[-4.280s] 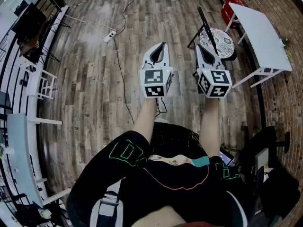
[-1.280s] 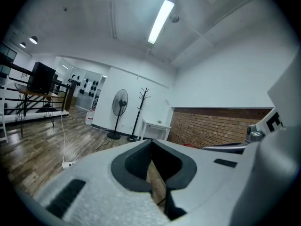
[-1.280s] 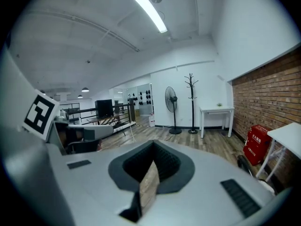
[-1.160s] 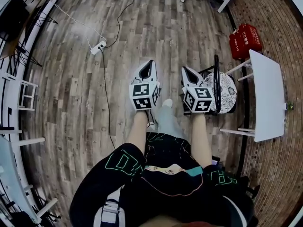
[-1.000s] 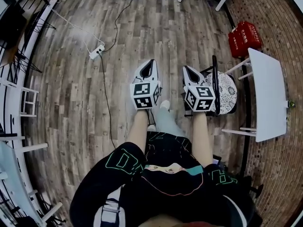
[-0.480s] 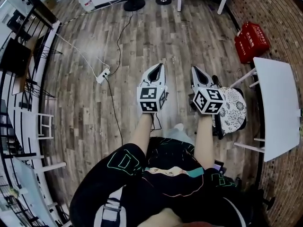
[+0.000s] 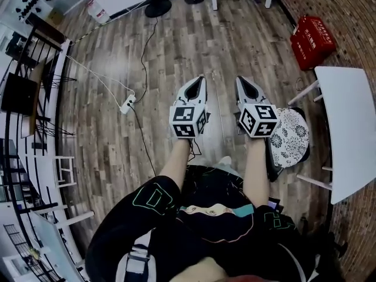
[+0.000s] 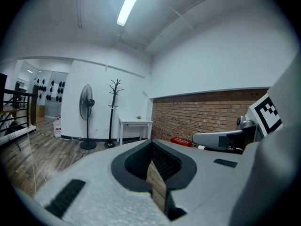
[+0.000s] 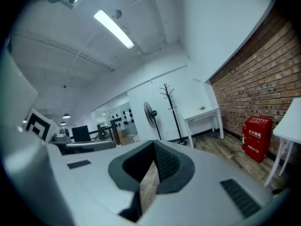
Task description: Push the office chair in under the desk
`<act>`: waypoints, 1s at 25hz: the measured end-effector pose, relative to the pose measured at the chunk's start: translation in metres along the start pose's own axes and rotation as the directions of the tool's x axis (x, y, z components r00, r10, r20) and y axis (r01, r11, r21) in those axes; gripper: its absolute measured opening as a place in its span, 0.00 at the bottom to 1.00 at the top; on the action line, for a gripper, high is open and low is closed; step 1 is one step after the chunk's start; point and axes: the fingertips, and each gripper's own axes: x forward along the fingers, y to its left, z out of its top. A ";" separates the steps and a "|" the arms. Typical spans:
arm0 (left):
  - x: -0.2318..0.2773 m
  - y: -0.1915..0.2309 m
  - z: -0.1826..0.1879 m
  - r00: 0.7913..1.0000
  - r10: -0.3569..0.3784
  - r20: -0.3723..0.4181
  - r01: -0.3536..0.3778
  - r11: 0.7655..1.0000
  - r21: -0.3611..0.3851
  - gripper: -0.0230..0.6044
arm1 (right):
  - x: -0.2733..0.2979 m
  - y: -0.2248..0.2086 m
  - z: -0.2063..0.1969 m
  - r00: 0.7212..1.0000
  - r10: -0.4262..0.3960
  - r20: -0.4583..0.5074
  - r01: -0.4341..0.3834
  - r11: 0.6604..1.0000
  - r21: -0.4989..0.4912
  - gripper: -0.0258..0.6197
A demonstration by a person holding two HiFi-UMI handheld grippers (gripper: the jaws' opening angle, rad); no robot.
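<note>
The chair point(image 7: 289, 138), with a flower-patterned seat and a dark back, stands on the wood floor point(image 7: 106, 140) just off the long left edge of the white desk point(image 7: 351, 128). It sits between the two desk legs on that side, and its seat is still outside the desk's edge. The chair back lies close along the person's right forearm; whether they touch cannot be told.

The right claw point(image 7: 241, 81) is held out level just left of the seat, with its marker cube beside the seat's rim. In the right gripper view the claw point(image 9: 151, 171) is fully closed, with nothing between the jaws, only floor showing past the slit. The left claw point(image 7: 199, 79) is alongside it, near and parallel. It too is closed and empty in its own view point(image 8: 156, 171).

A red crate point(image 7: 312, 41) stands beyond the desk's far end. A power strip point(image 7: 128, 104) with its cable lies well to the left, and a fan base point(image 7: 157, 7) is at the far side of the floor.

About four seconds back the chair stood ahead of the right claw, clear of the desk. Now it is beside the right forearm and nearer the desk edge. Both claws were closed then as now.
</note>
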 end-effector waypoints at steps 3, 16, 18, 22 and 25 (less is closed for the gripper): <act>0.029 -0.030 0.005 0.995 -0.098 -0.025 0.099 0.994 0.036 0.05 | -0.015 -0.037 0.009 0.995 -0.100 0.024 0.099 0.995 0.029 0.05; 0.120 -0.239 -0.016 0.738 -0.654 -0.166 0.672 0.734 0.100 0.05 | -0.173 -0.183 0.019 0.744 -0.662 0.097 0.642 0.747 0.174 0.05; 0.121 -0.272 -0.030 0.667 -0.718 -0.197 0.742 0.662 0.101 0.05 | -0.199 -0.196 0.011 0.685 -0.723 0.091 0.699 0.688 0.198 0.05; 0.107 -0.320 -0.069 0.503 -0.814 -0.291 0.858 0.510 0.057 0.05 | -0.250 -0.199 -0.027 0.545 -0.838 0.033 0.801 0.531 0.275 0.05; 0.092 -0.340 -0.091 0.372 -0.862 -0.344 0.920 0.392 0.015 0.05 | -0.274 -0.188 -0.053 0.439 -0.898 -0.010 0.850 0.412 0.328 0.05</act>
